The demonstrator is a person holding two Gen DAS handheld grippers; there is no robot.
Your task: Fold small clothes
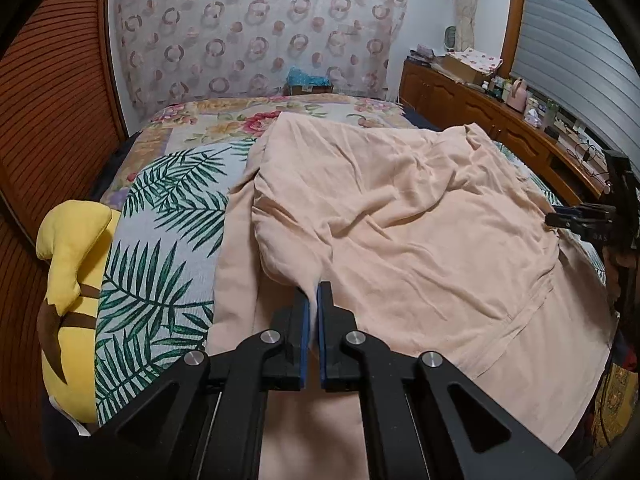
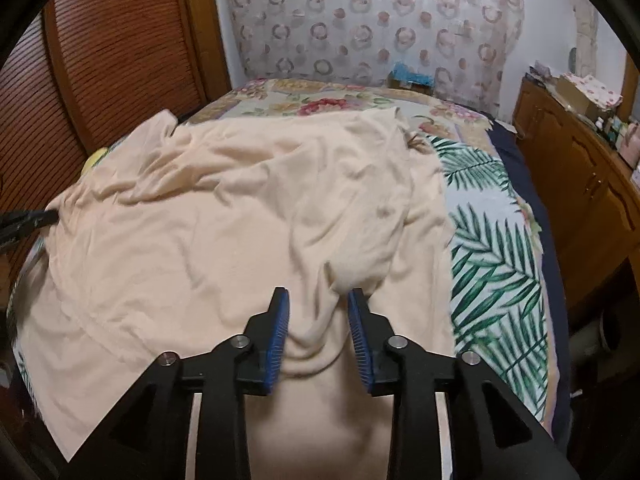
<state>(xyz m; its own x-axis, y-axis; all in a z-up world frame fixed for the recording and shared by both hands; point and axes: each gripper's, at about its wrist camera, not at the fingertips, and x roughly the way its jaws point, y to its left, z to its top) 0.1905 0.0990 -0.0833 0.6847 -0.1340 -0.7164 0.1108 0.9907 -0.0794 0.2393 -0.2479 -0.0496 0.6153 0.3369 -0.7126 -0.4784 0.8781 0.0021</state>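
- A peach garment [image 1: 400, 216] is spread, rumpled, over the leaf-print bedcover [image 1: 160, 264].
- A fold of it is pinched by the left gripper [image 1: 313, 296].
- The right gripper [image 2: 318, 304] is held spread, cloth bunched between its 2 pads.

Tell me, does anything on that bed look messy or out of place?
Yes: the peach garment lies rumpled, its upper layer bunched and creased rather than flat. The left gripper pinches a fold; the right gripper straddles another bunched ridge without clamping it.
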